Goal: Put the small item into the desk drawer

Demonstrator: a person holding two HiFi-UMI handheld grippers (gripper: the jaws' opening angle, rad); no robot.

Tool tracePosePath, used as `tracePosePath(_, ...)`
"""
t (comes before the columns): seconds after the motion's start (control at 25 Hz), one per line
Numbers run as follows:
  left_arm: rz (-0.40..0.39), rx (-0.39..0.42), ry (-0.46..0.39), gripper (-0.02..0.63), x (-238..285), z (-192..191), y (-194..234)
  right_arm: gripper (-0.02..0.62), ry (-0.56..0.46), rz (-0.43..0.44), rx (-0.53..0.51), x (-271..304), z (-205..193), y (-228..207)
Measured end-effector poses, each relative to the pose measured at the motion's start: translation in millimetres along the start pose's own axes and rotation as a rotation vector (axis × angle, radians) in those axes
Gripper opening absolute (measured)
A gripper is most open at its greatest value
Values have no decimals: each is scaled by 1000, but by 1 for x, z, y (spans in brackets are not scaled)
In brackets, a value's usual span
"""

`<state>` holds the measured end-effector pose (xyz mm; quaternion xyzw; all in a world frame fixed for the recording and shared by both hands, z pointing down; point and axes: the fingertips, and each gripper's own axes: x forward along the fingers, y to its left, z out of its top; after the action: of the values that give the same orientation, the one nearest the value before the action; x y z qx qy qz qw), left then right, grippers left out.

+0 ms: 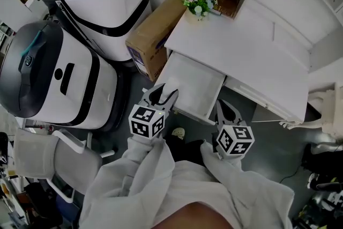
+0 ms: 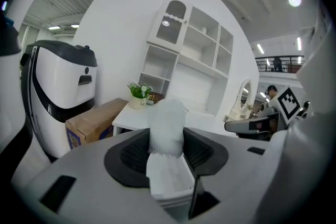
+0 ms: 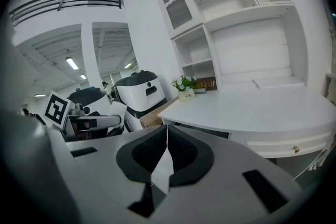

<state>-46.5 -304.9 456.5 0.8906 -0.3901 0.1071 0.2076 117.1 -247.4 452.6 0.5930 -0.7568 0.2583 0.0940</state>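
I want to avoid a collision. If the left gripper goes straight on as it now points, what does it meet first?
Probably the open drawer: the left gripper, shut on the fluffy white item, points slightly down into it. Depth is unclear.

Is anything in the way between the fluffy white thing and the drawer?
No, nothing visible is in the way. The left gripper holds the fluffy white item right at the front of the open desk drawer, and nothing shows inside the drawer or above it.

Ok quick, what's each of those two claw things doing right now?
Left gripper: closed on a white fluffy item.
Right gripper: closed, holding nothing.
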Motion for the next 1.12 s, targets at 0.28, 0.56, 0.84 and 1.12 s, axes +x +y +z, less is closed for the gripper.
tracePosePath(0.28,-66,-106,-40,192,7,-6,-5,34,40,-15,-11,-2,-9,1)
tracePosePath(0.56,-22,-138,16,192,34,-23,8,34,95,-19,-25,6,-13,-7)
tracePosePath(0.84,49,-193,112,192,77,-46,26,34,164,18,-27,26,-20,-26)
tracePosePath(1.12,115,-253,204,193,121,-70,39,34,196,45,-14,48,-17,-45)
